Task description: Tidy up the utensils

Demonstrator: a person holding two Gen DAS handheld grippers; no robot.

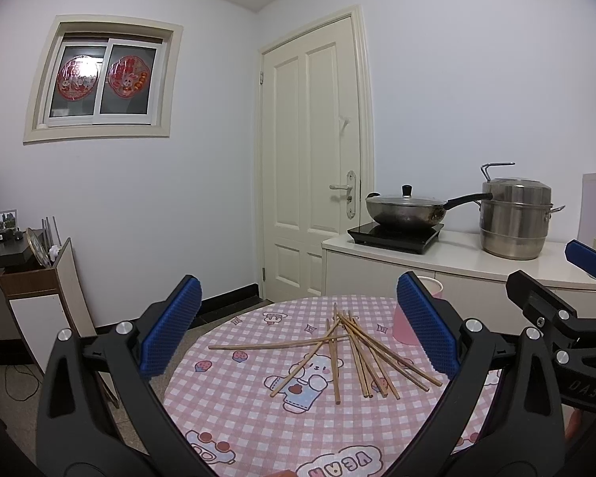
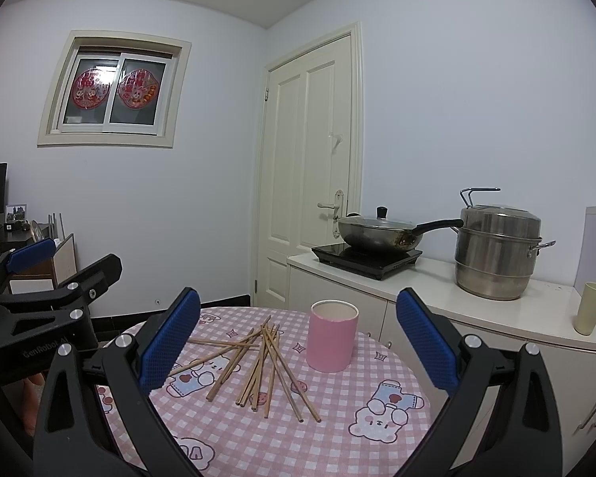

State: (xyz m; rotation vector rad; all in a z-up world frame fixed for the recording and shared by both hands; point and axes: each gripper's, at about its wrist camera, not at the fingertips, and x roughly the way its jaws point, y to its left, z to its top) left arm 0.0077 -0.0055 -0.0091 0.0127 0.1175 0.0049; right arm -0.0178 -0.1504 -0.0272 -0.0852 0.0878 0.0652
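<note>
A loose heap of thin, pale wooden chopsticks (image 2: 258,361) lies on the round table with a pink-and-white checked cartoon-print cloth (image 2: 337,429). The sticks cross one another at their far ends and fan out toward the camera; a few lie off to the left, nearly flat across the cloth. In the left wrist view the same pile (image 1: 345,353) sits mid-table between the blue pads.

The left gripper (image 1: 298,330) hangs above the near edge of the table with its fingers spread wide and nothing between them. The right gripper (image 2: 298,338) is likewise spread wide and empty, held above the table, with the chopsticks and cup showing between its fingers.

Just right of the pile stands an upright pink cylindrical cup with an open top (image 2: 333,336), near the sticks but apart from them. In the left wrist view the right-hand finger covers most of that cup.

Behind the table, from left to right: a window with red paper decorations (image 2: 113,93), a cream panelled door (image 2: 310,167), and a white counter (image 2: 437,290) carrying a black induction hob (image 2: 365,258) with a lidded metal wok (image 2: 381,230) on it, a stacked stainless steel steamer pot (image 2: 496,250), and a pale green tumbler (image 2: 591,308).
</note>
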